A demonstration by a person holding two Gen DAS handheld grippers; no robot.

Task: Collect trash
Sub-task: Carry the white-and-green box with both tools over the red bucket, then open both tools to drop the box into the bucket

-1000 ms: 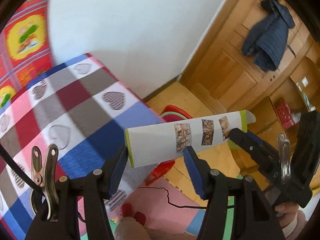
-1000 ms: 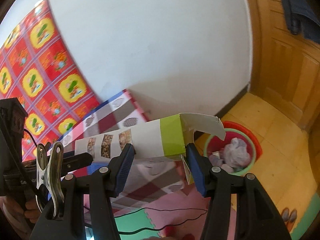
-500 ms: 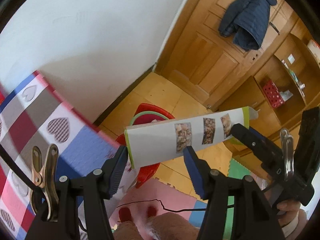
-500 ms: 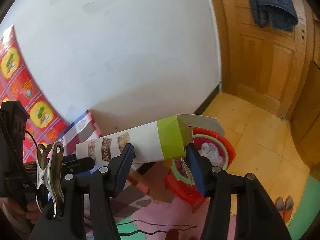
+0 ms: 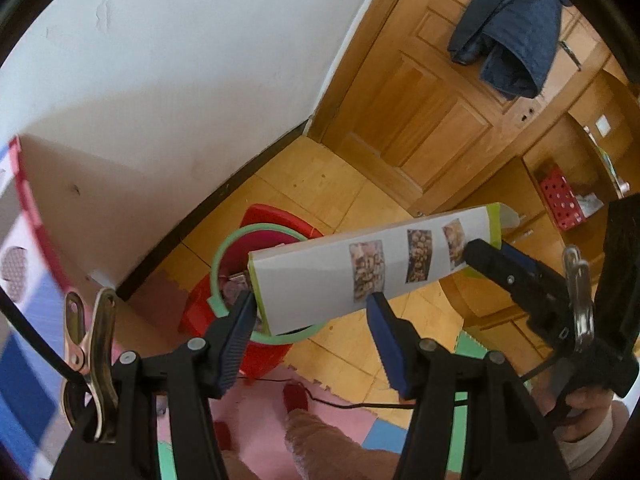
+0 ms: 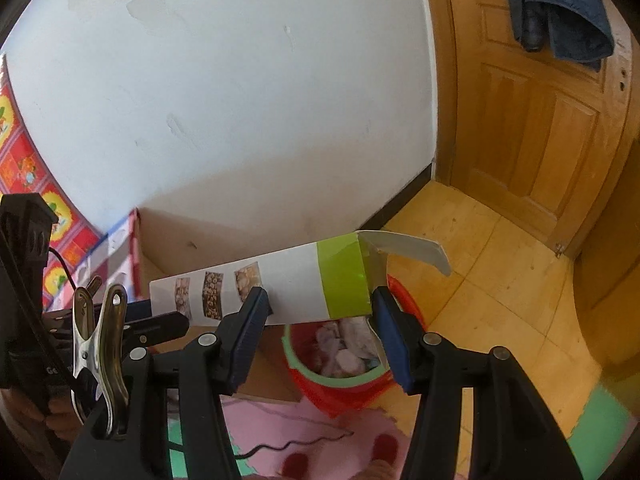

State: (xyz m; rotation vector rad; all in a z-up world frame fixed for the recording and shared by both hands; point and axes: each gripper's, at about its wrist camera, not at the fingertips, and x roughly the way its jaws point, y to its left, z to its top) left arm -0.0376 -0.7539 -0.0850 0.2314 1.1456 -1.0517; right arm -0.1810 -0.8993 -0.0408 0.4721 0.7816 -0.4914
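1. The white-and-green carton (image 5: 372,272) is held level above the red bin (image 6: 344,376), which is seen to contain crumpled trash.
2. One carton end is clamped by the left gripper (image 5: 310,320).
3. The other end is clamped by the right gripper (image 6: 320,316).

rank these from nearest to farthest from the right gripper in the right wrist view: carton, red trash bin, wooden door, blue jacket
1. carton, held between the right gripper jaws, its other end in the left gripper.
2. red trash bin, on the floor just below and past the fingertips.
3. wooden door, across the floor at right.
4. blue jacket, hanging high on that door.
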